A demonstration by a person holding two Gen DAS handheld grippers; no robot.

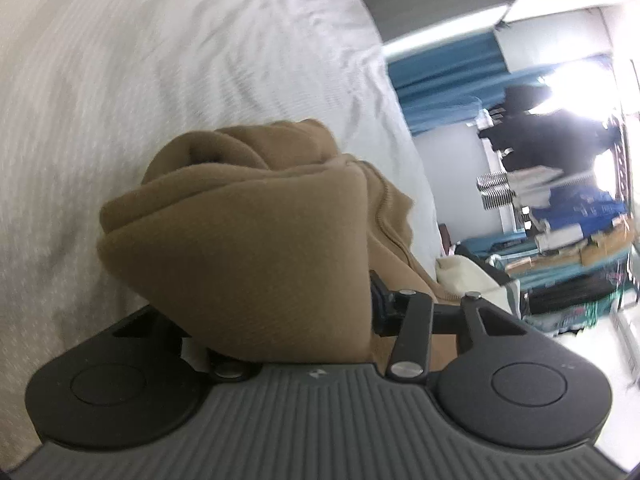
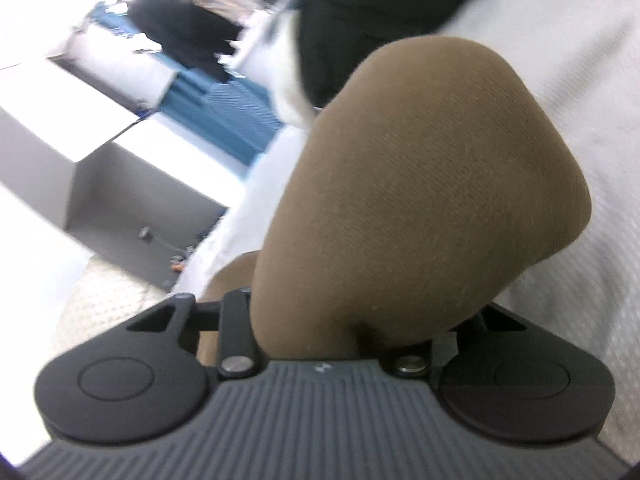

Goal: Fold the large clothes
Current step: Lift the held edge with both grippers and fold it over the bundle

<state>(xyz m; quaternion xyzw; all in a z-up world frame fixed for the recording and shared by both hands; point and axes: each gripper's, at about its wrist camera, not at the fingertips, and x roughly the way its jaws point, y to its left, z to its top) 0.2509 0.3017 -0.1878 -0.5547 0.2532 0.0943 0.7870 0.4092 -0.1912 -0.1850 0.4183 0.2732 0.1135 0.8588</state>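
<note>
White ribbed bedding [image 1: 180, 60] is lying rumpled under everything; a thick, fleecy brown garment [image 1: 248, 240] is bulging in soft rounded folds above it; the left gripper [image 1: 280, 332] is pinching one bunched fold, the right gripper [image 2: 356, 332] is clamping another smooth hump of the same cloth, fingertips buried.
</note>
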